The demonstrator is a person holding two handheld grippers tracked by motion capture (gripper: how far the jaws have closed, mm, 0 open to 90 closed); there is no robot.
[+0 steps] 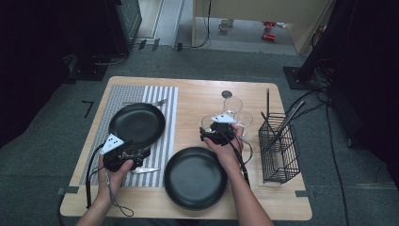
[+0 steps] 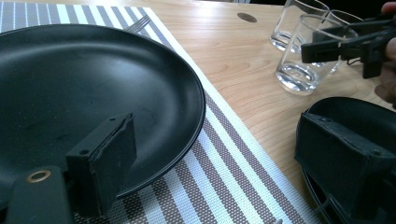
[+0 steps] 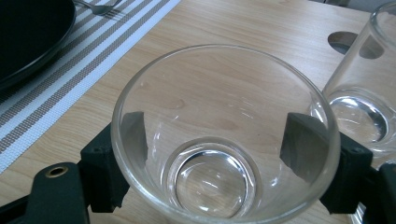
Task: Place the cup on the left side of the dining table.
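A clear glass (image 3: 212,184) stands upright on the wooden table (image 3: 243,28), and my right gripper (image 3: 219,140) is shut on it with one pad against each side wall. From above, that glass (image 1: 207,122) sits in front of my right gripper (image 1: 210,126), just beyond a black plate (image 1: 195,176). My left gripper (image 2: 224,163) is open, its jaws wide apart. Its left jaw rests over the near rim of another black plate (image 2: 84,79) that lies on the striped mat (image 2: 224,172). In the high view my left gripper (image 1: 137,149) is at that plate's (image 1: 136,123) near edge.
Two more glasses (image 1: 233,103) (image 1: 244,117) stand close behind the held one. A fork (image 1: 150,102) lies beyond the plate on the mat and a knife (image 1: 143,170) in front of it. A black wire basket (image 1: 280,150) with utensils stands at the right edge.
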